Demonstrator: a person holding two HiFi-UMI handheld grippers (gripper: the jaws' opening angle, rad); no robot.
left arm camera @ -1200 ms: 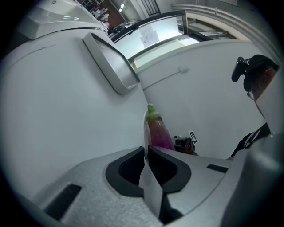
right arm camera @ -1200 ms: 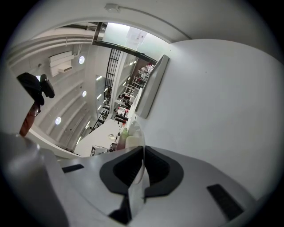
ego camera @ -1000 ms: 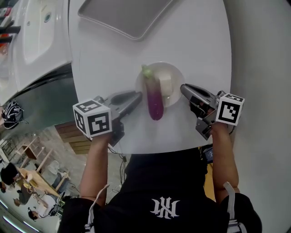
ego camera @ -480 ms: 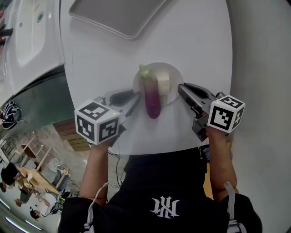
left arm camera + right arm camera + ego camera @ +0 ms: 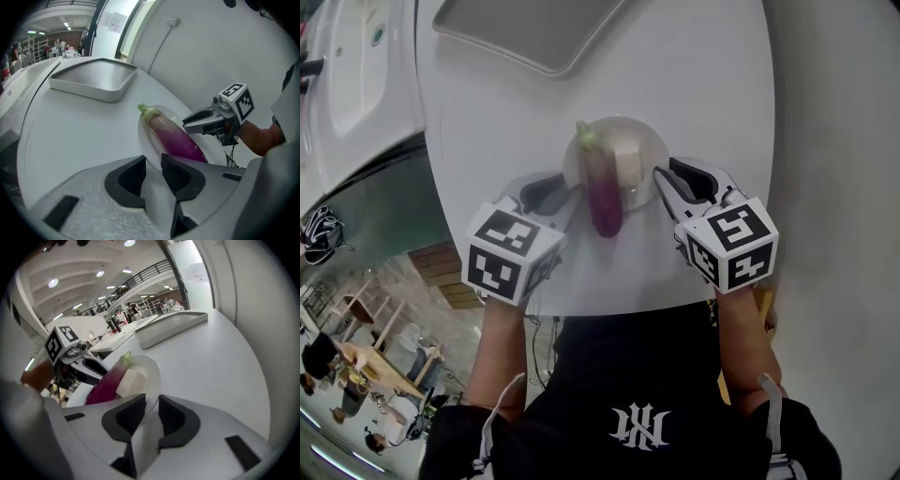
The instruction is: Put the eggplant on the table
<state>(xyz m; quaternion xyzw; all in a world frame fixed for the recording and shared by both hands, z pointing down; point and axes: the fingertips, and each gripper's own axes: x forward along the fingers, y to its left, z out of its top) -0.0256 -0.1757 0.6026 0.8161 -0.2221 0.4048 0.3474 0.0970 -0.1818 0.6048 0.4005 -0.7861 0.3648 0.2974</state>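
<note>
Two grippers flank a white plate [image 5: 652,148] near the table's [image 5: 703,84] close edge, the left gripper [image 5: 565,195] at its left rim and the right gripper [image 5: 666,174] at its right rim. The eggplant [image 5: 604,192] lies lengthwise on the plate, green cap away from the person and purple end hanging over the near rim. A white block [image 5: 627,167] sits just beside it on the right. Farther off lies a grey tray [image 5: 534,33].

From the head view neither gap can be judged. The left gripper view shows its pads a little apart, pressing on nothing, with the plate's rim just past the tips and the eggplant beyond. The right gripper view shows its jaws spread with the plate's rim running down into the gap, and neither pad squeezing it. It also shows the block leaning against the eggplant, which the left gripper view mostly hides behind the purple flank.

Since a second ago the right jaws have just been opening, and the rim now stands between them. Both marker cubes have rolled to show other faces, and both sets of tips sit closer to the plate. The eggplant lies on the plate as before.
</note>
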